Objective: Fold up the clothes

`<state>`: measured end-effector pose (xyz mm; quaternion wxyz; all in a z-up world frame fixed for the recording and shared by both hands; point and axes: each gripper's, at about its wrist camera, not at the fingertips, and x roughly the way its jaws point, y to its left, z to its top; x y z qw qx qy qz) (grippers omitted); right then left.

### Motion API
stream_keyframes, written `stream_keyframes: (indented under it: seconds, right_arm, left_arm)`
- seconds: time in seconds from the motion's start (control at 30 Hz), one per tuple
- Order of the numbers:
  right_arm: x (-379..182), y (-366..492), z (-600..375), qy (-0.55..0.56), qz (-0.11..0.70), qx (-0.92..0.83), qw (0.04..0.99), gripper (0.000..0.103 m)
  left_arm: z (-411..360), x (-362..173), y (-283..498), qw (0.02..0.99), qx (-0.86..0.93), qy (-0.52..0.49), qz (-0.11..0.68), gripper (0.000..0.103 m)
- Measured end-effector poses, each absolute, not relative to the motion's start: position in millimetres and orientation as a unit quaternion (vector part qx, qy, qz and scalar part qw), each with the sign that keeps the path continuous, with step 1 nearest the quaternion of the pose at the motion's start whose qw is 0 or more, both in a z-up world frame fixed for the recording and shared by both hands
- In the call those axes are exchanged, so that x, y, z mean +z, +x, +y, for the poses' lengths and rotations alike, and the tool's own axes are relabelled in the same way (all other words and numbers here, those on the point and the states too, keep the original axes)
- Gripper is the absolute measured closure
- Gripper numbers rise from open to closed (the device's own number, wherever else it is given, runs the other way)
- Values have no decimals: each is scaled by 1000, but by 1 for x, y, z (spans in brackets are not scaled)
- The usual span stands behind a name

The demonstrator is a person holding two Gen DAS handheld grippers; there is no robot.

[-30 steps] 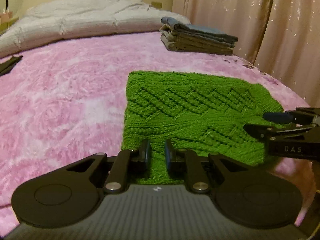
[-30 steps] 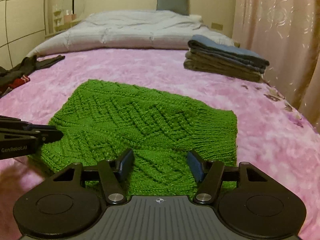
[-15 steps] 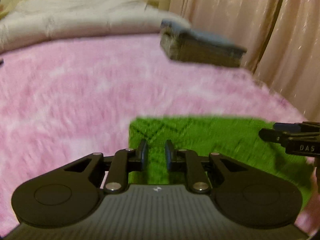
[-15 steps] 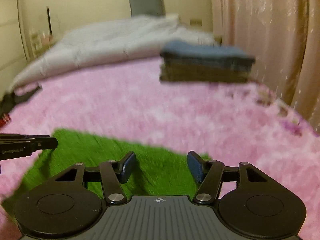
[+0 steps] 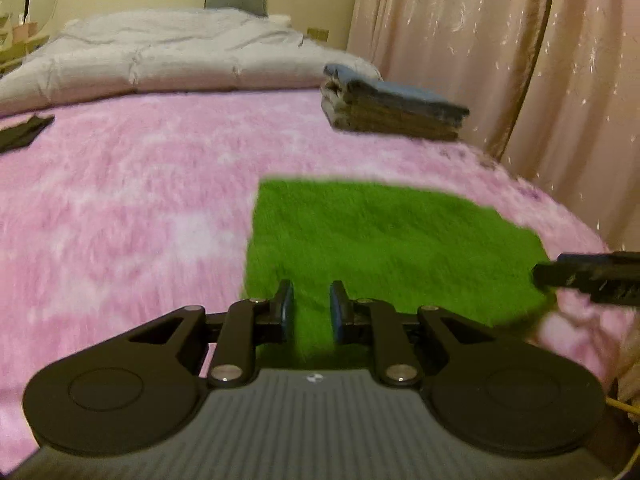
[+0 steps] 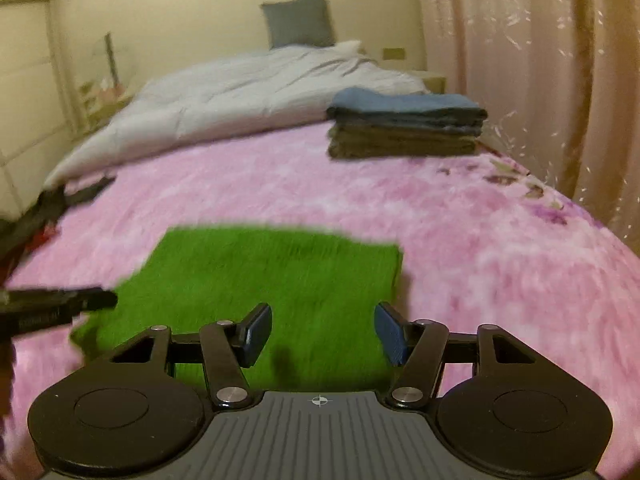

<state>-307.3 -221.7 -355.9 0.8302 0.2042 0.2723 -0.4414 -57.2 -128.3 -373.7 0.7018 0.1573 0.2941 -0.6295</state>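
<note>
Pink blanket (image 6: 460,240) bears green sweater (image 6: 280,272); left jaws narrow, right jaws wide, both empty.

The light is warm, yellowish and a bit dim. Both views are blurry from motion. The green sweater (image 5: 384,248) looks smeared, and its knit pattern cannot be seen. A dark shadow lies on the sweater's near edge. Far from the sweater, the picture corners go black and straight lines bend.
</note>
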Motion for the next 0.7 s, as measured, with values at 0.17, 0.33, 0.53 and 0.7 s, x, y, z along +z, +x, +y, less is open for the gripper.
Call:
stream_keyframes:
  seconds: [0.17,0.33,0.53,0.7]
  right_arm:
    - [-383,-306,-219,247,320,-427,809,42]
    - [-368,-314,-197,252,322,-434,803,41]
    - [-354,-328,-173,294,313,-442,788,39]
    - [-340,-329,-154,281,309,-447,791,27]
  left_arm:
    - [-124,-372,-73,725,-595,173,301,89]
    - [-107,-352,-80,738,-565,183,320,87]
    - [-79,-339,-96,741,-532,200,356,77]
    - [-55,-322,-111,741,-537,207,347,71]
